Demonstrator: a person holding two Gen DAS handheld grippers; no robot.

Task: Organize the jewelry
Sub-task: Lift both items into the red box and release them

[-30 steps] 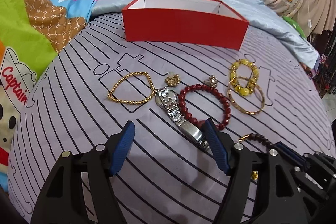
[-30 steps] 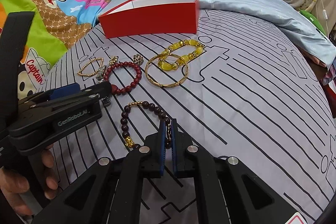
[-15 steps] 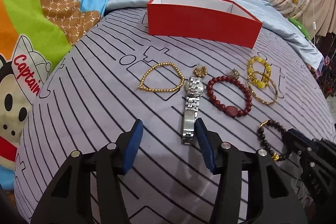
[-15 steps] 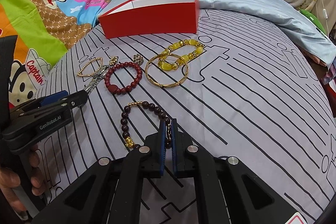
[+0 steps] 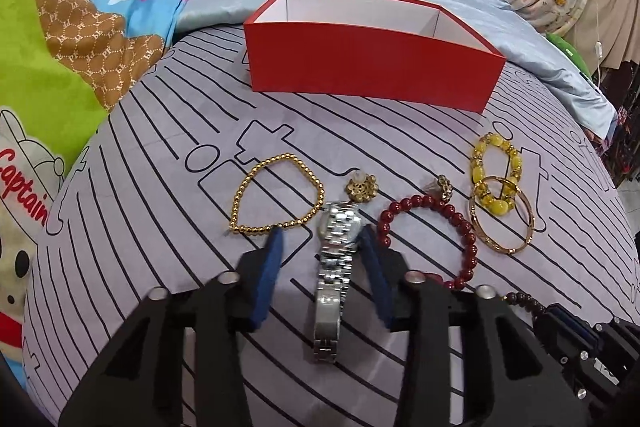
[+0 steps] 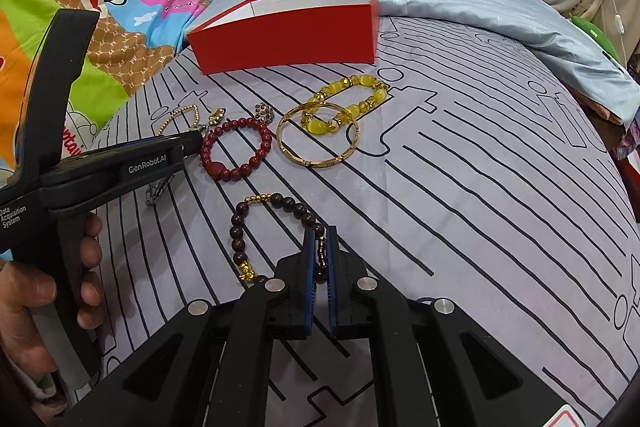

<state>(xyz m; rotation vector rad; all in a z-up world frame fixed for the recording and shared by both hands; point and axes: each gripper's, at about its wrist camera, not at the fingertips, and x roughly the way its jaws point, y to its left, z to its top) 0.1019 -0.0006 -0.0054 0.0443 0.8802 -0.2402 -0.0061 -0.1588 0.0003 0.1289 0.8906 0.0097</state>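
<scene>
Silver link watch flat between closing left fingers, apparently untouched; right fingers clamp dark bead bracelet.

The left gripper points steeply down, its blue-padded fingers closing — a silver metal watch lies between them, untouched. The right gripper — also angled down — pinches a dark brown bead bracelet. A hand grips the left handle.
</scene>
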